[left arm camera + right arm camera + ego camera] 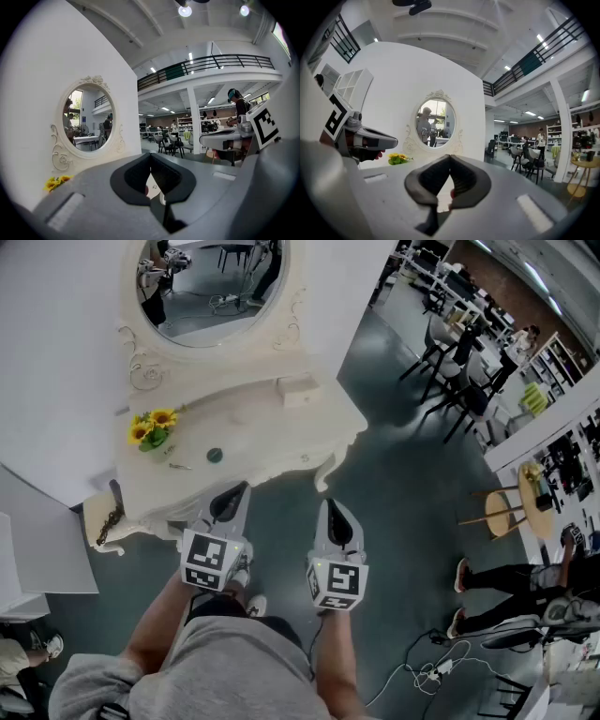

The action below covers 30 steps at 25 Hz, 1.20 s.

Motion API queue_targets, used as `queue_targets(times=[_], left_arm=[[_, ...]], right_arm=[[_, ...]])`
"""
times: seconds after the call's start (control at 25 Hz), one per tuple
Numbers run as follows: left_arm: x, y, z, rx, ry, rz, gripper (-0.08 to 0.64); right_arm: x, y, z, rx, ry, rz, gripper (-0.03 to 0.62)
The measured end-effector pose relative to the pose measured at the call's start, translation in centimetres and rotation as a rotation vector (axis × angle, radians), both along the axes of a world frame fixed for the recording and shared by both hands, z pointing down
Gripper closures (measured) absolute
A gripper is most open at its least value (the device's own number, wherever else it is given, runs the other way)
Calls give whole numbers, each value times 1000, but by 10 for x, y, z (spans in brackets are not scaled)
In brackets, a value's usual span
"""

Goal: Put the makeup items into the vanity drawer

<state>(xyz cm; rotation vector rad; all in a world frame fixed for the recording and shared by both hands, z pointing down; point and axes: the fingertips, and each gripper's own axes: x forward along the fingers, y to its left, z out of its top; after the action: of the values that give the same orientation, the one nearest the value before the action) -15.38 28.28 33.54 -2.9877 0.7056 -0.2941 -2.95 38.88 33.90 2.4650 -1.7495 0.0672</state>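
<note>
A white vanity (267,418) with an oval mirror (211,287) stands ahead of me. On its top lie a small round green makeup item (215,455) and a thin stick-like item (178,465). My left gripper (234,491) is shut and empty, with its tips at the vanity's front edge, just below the green item. My right gripper (334,508) hangs shut and empty over the floor off the vanity's front right leg. In the left gripper view the jaws (150,154) meet, with nothing between them. The right gripper view shows the same (450,157). I see no open drawer.
Yellow sunflowers (152,427) stand at the vanity's left, and a small white box (298,390) sits at the back right. A cream stool (98,521) with a dark chain stands left of me. Chairs (459,381), a round wooden table (536,498) and floor cables (431,671) are to the right.
</note>
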Motion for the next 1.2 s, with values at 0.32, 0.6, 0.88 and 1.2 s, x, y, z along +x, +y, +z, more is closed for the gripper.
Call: queue_targets(times=[0.32, 0.6, 0.88, 1.2], left_arm=[[19, -15, 9, -7, -19, 4, 549], [41, -45, 13, -22, -25, -4, 549], [61, -96, 12, -27, -36, -39, 549], [71, -182, 20, -42, -36, -81, 549]], right_arm=[[16, -19, 7, -14, -15, -3, 588], [39, -52, 12, -46, -9, -12, 588], [61, -107, 10, -66, -8, -44, 588], [67, -201, 19, -86, -7, -109, 588]])
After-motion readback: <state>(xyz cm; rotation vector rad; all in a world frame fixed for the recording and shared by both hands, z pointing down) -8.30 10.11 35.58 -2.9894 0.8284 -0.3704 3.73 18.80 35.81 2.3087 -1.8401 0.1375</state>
